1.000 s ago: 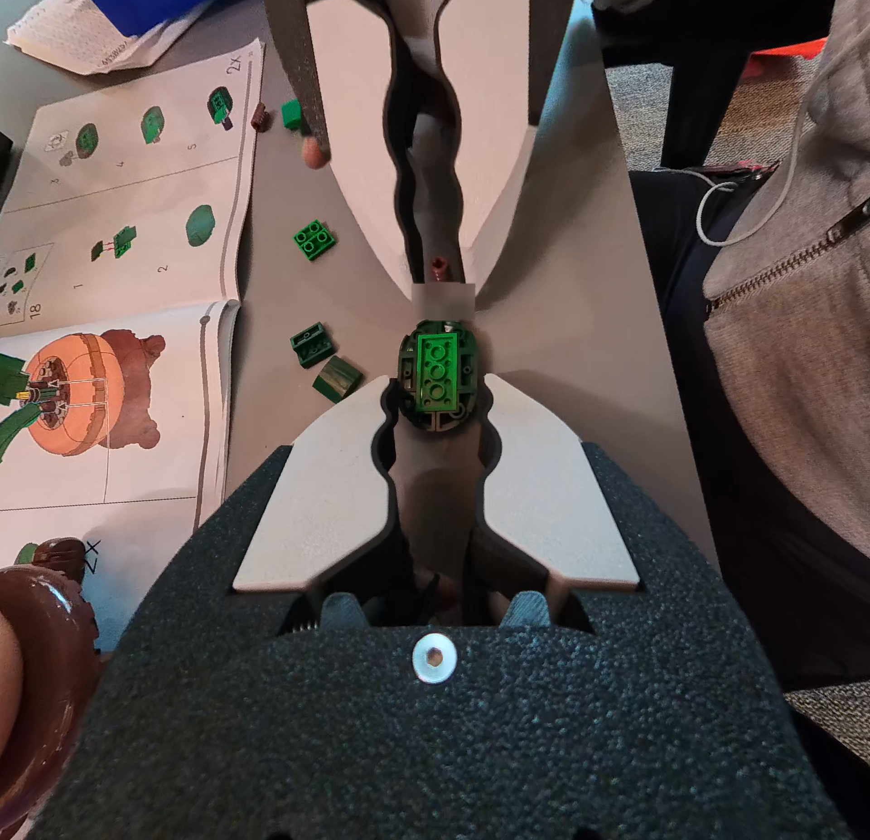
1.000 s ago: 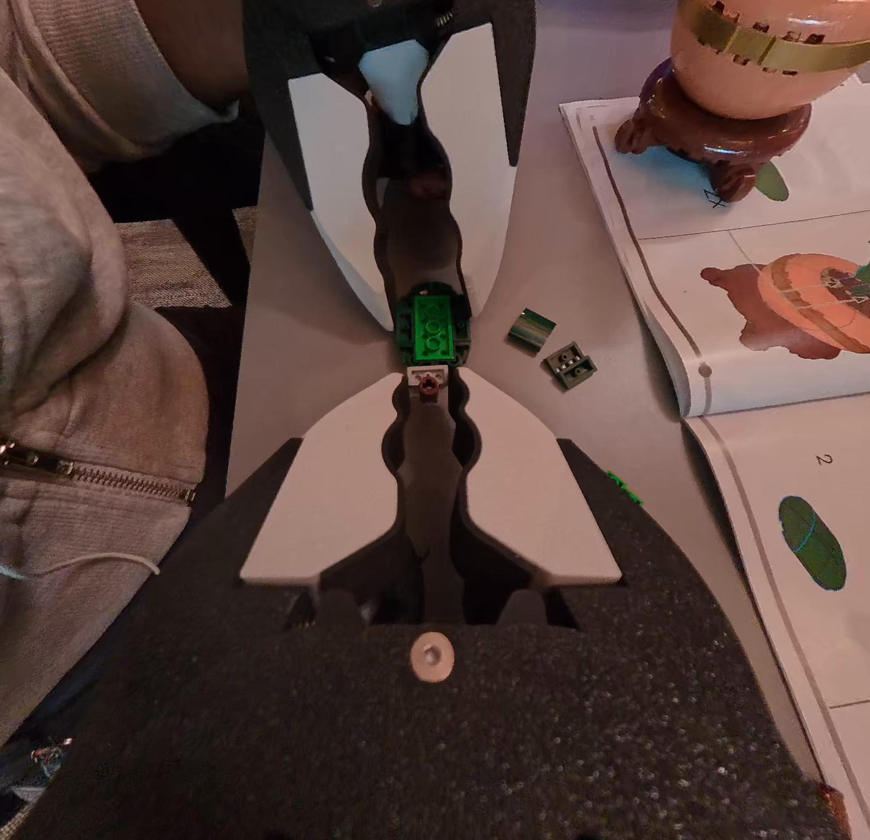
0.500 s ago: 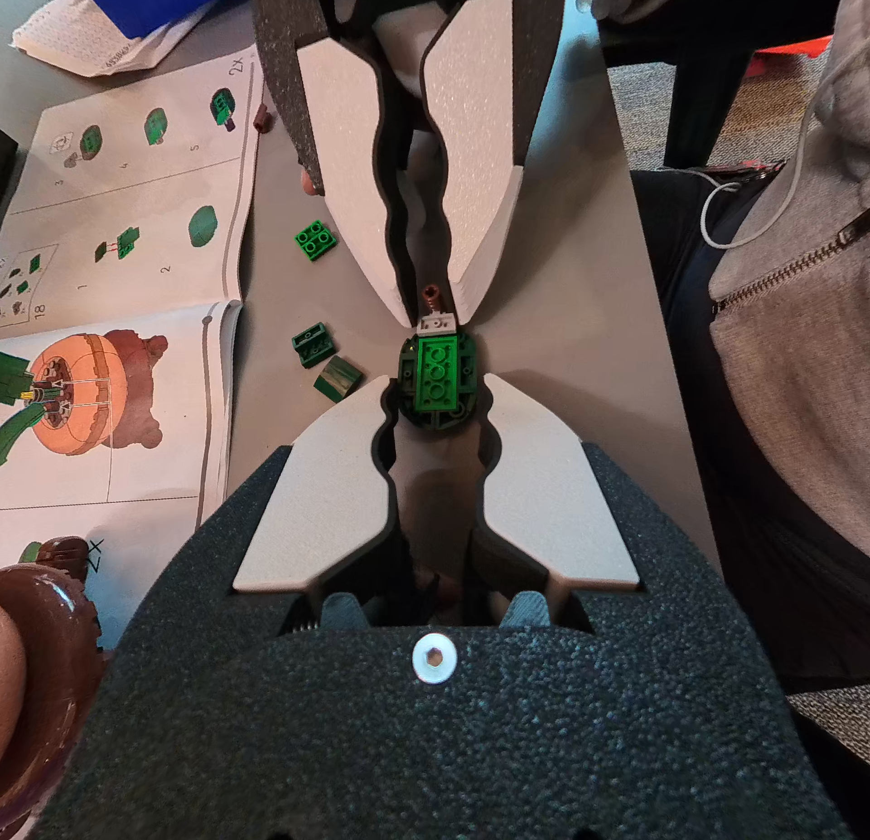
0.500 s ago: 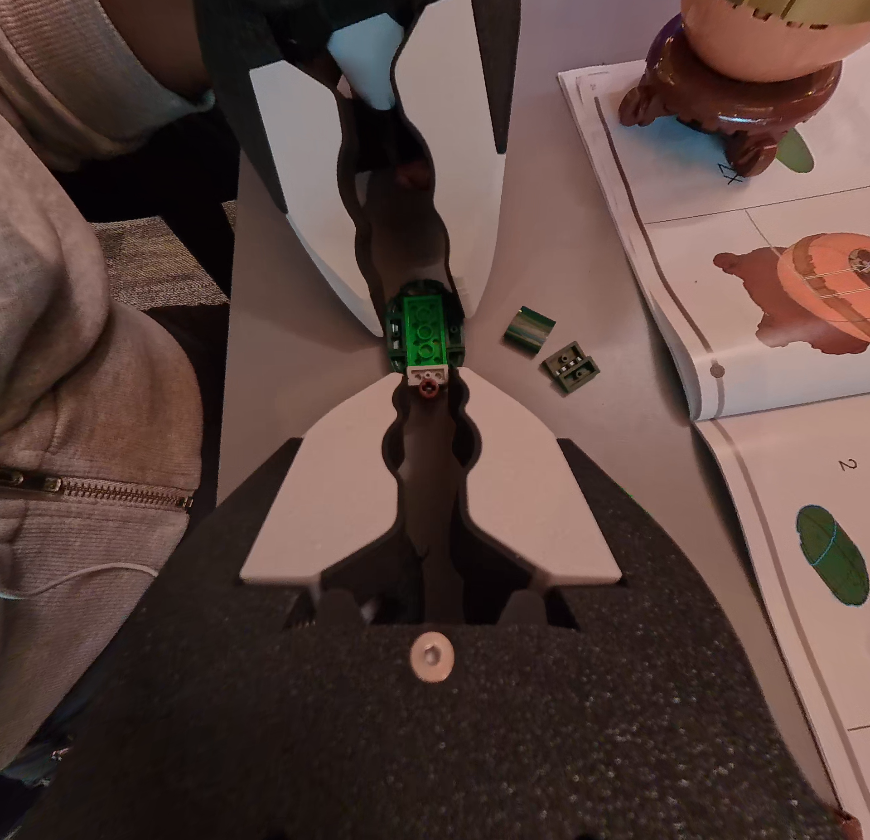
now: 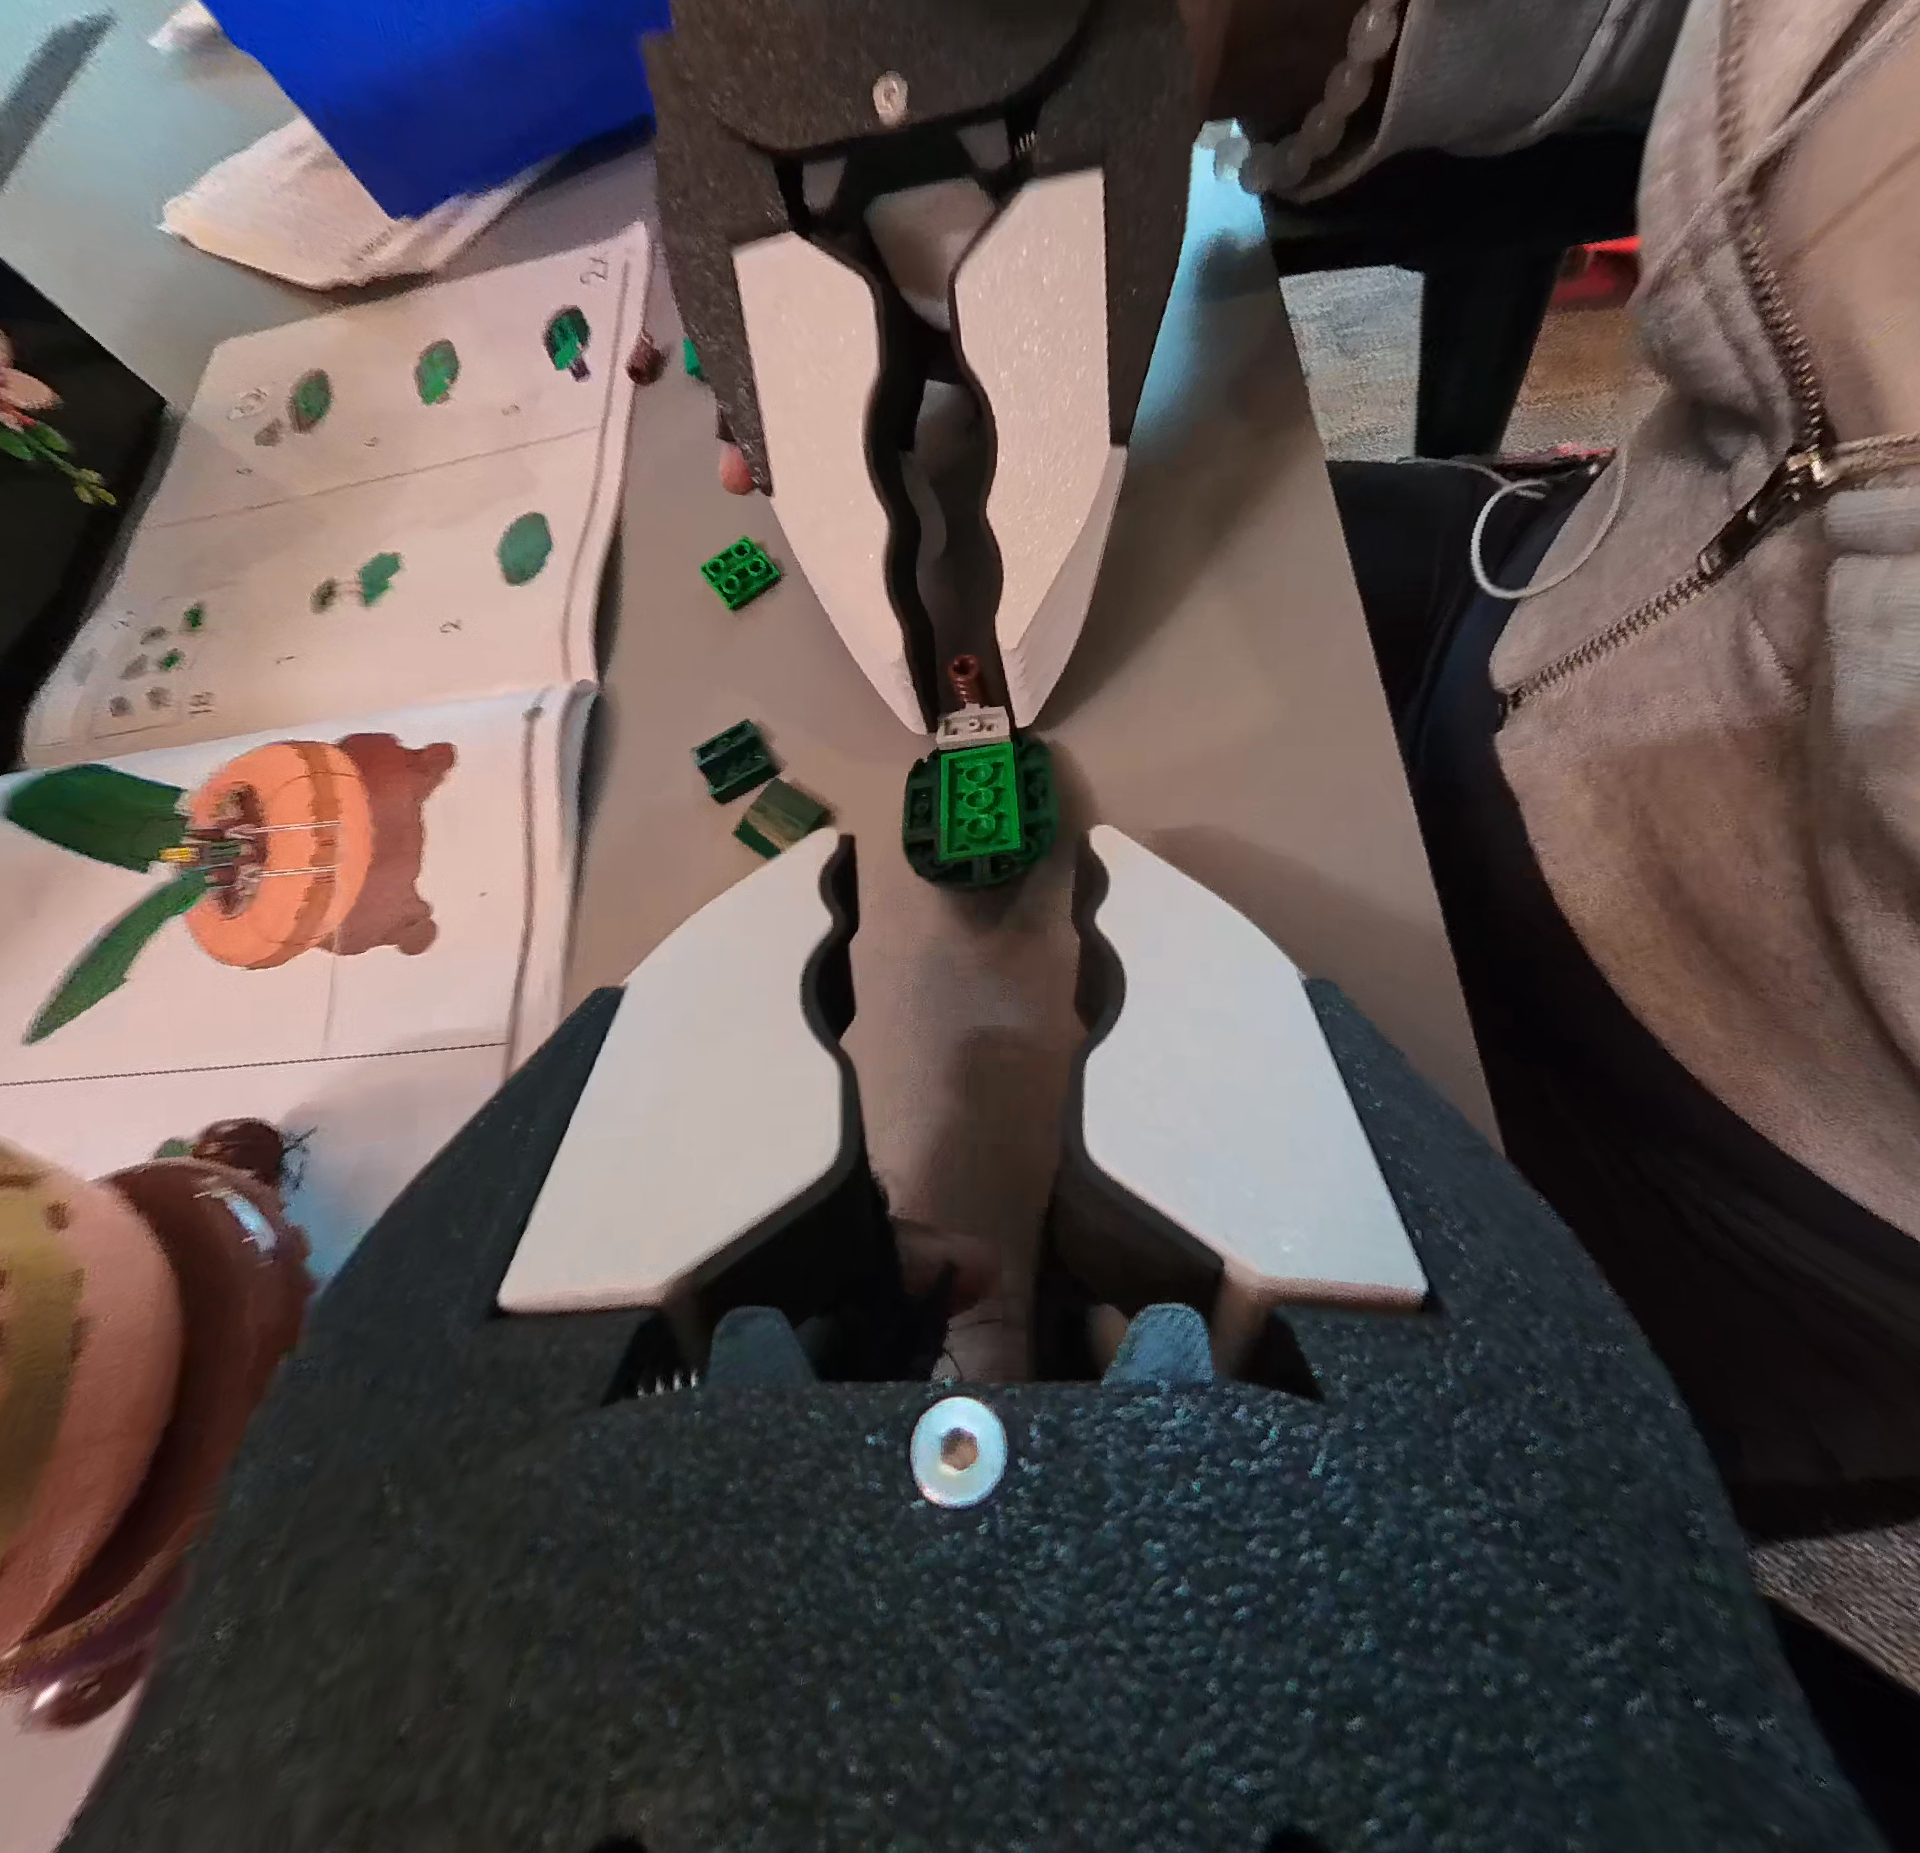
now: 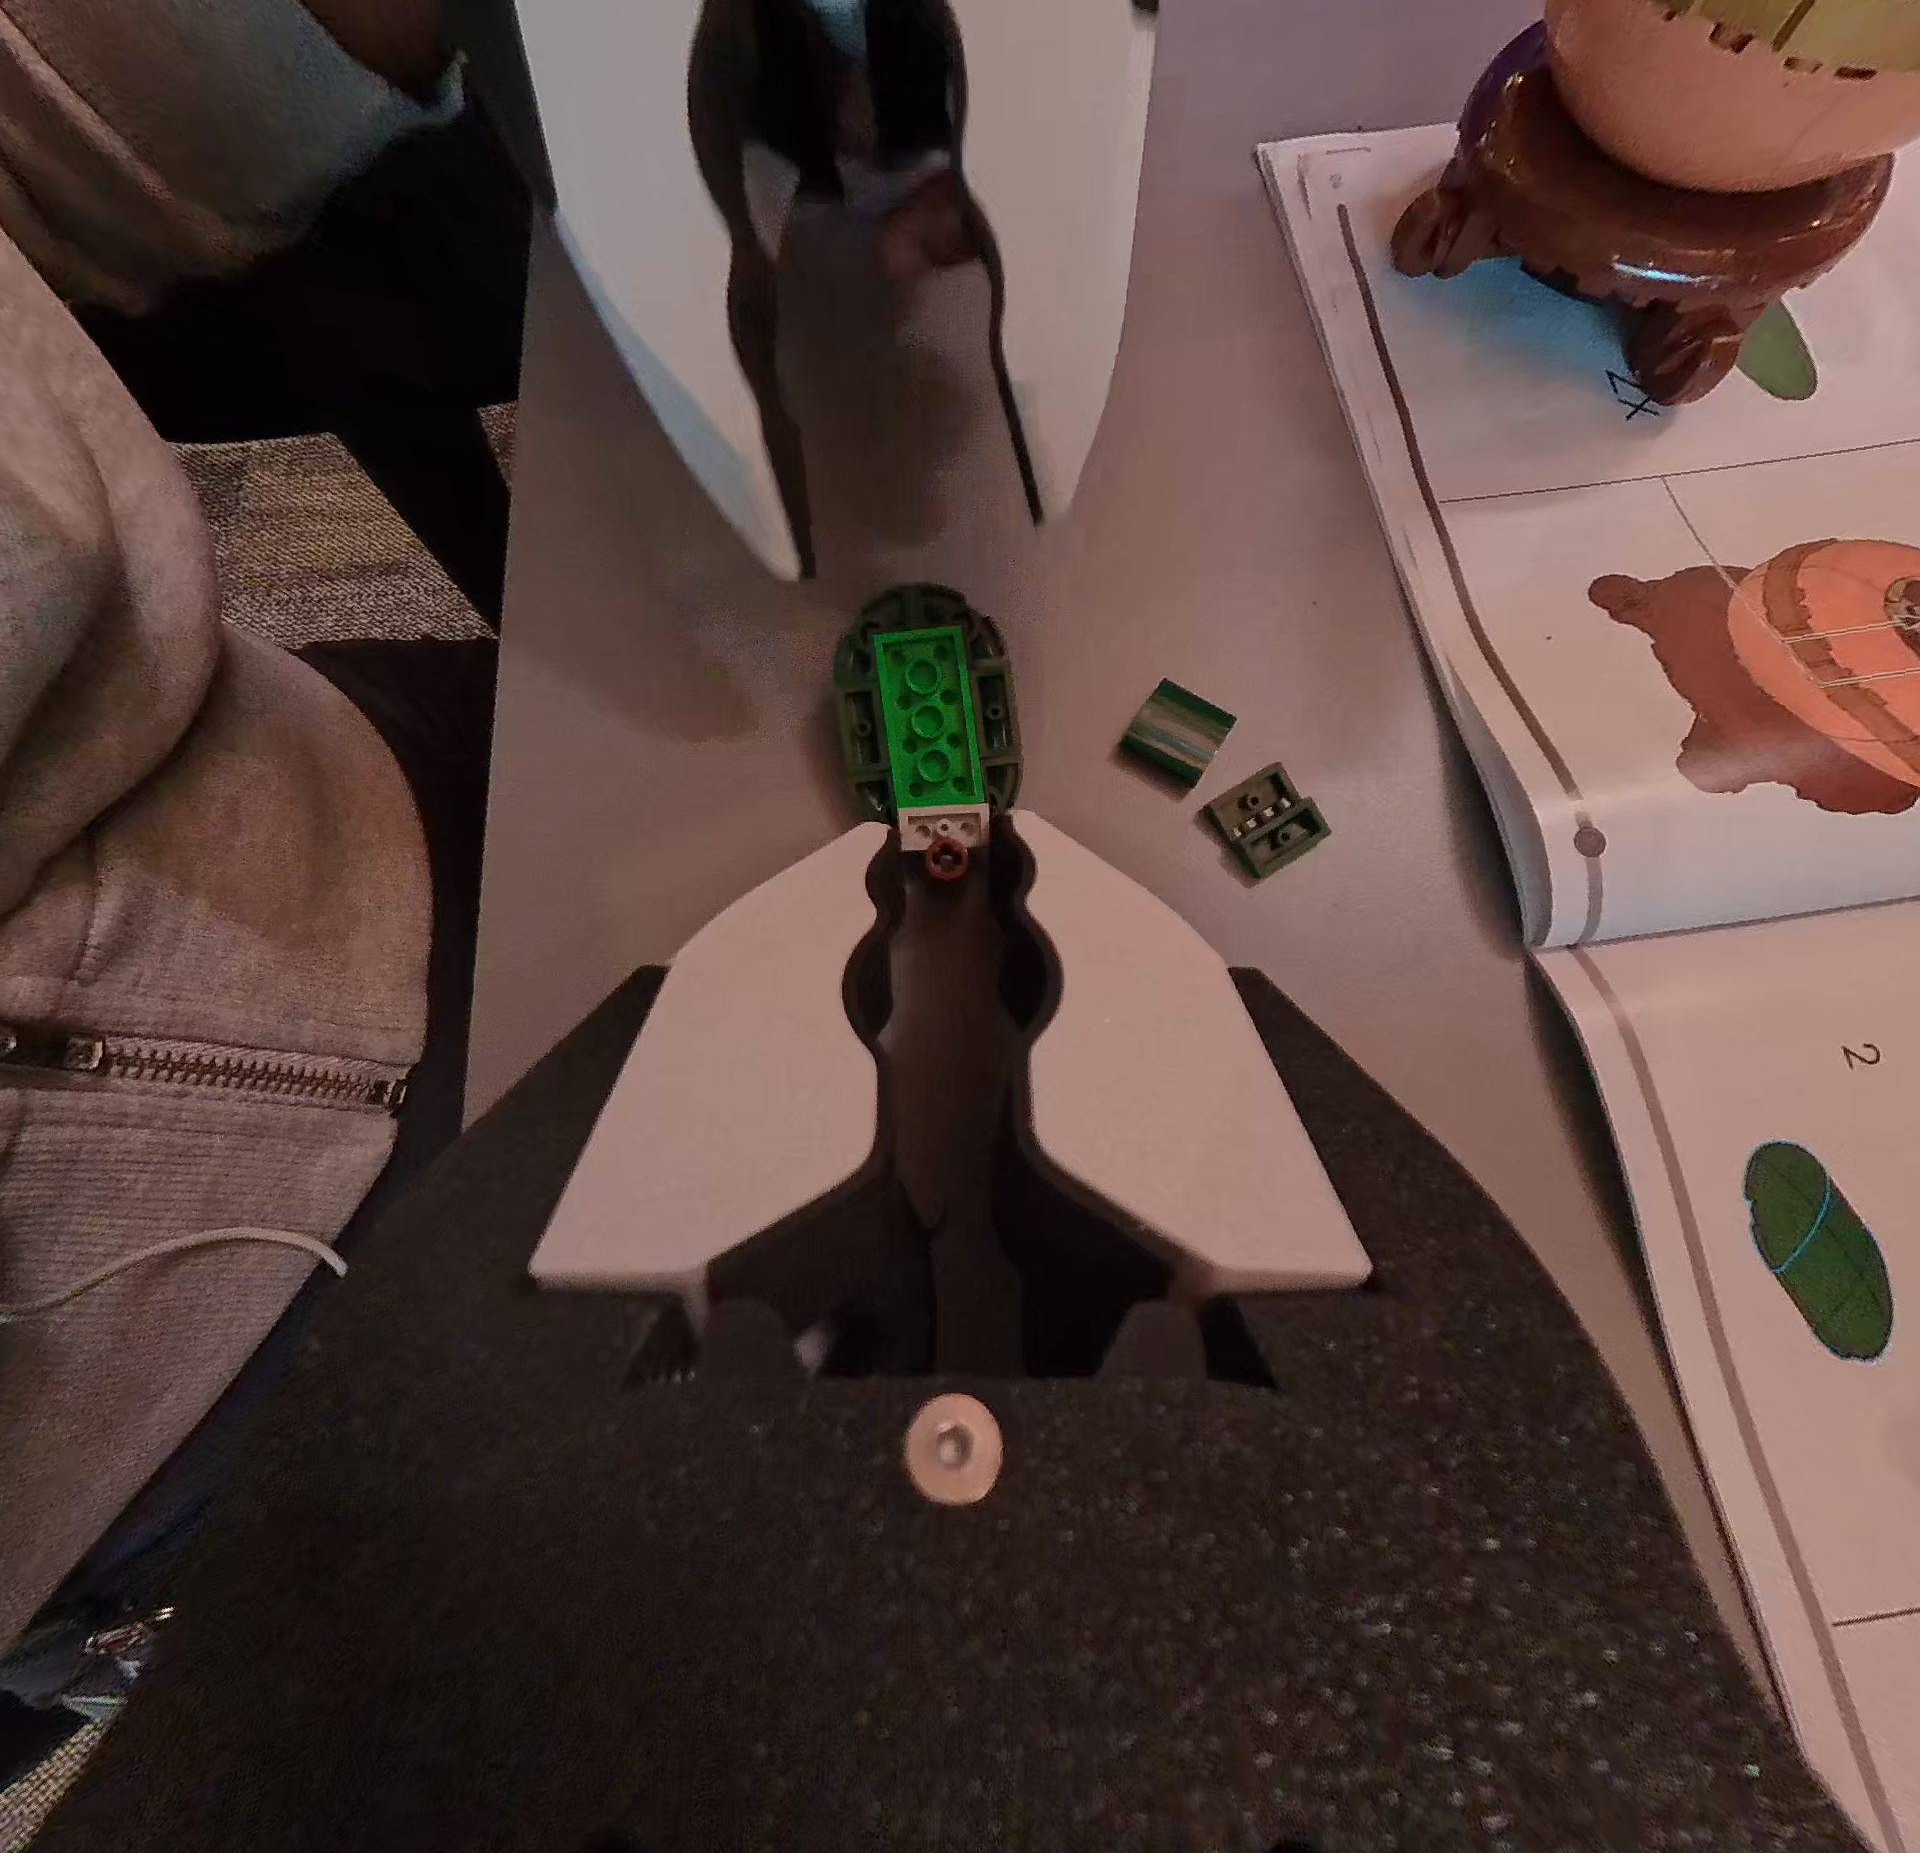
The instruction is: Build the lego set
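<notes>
You were fitting the grey clip onto the green leaf.
Your left gripper (image 5: 964, 847) stood open, just clear of the leaf (image 5: 979, 806) on the table (image 5: 1226, 723); your right gripper (image 6: 943, 835) pinched the clip (image 6: 943, 824) at its end. Next, I judge: press it home.

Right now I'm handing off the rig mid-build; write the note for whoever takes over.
Left gripper: jaws open, clear of the green leaf assembly.
Right gripper: jaws shut on the grey clip piece at the leaf's end.
Done: clip looks seated, unconfirmed.
Left: two dark green pieces beside the leaf and a bright green plate near the booklet, all loose.
</notes>
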A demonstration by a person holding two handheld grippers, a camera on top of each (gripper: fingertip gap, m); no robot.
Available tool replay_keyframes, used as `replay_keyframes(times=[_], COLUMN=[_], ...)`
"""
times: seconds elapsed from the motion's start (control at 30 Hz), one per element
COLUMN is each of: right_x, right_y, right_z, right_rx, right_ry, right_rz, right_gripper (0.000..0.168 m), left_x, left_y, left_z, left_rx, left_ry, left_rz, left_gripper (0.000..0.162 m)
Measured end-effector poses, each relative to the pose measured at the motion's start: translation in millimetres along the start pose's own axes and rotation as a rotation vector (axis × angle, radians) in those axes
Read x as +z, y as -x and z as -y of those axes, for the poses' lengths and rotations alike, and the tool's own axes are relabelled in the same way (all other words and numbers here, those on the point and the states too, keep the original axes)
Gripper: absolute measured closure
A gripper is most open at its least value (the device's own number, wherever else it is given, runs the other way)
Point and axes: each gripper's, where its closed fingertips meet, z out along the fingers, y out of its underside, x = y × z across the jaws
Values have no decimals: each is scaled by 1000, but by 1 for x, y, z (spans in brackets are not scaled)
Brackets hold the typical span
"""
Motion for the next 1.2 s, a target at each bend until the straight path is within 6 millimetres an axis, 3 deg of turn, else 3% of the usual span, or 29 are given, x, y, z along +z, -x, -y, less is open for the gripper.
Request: replay_keyframes(times=[0.1, 0.17, 0.3, 0.4, 1.2], right_x=[0, 1, 2, 2, 4], right_y=[0, 0, 0, 1, 1], right_z=[0, 1, 2, 3, 2], right_rx=[-14, -23, -24, -26, -132], right_ry=[6, 6, 8, 2, 113], right_rz=[-1, -1, 7, 12, 75], right_gripper=[153, 153, 153, 153, 153], left_x=[-12, -4, 22, 28, 31], left_y=[5, 5, 1, -1, -4], left_z=[28, 36, 15, -1, -2], left_rx=[25, 54, 98, 77, 106], left_ry=[-120, -96, 92, 145, 59], left_rz=[40, 50, 18, -9, -26], left_gripper=[153, 162, 162, 162, 162])
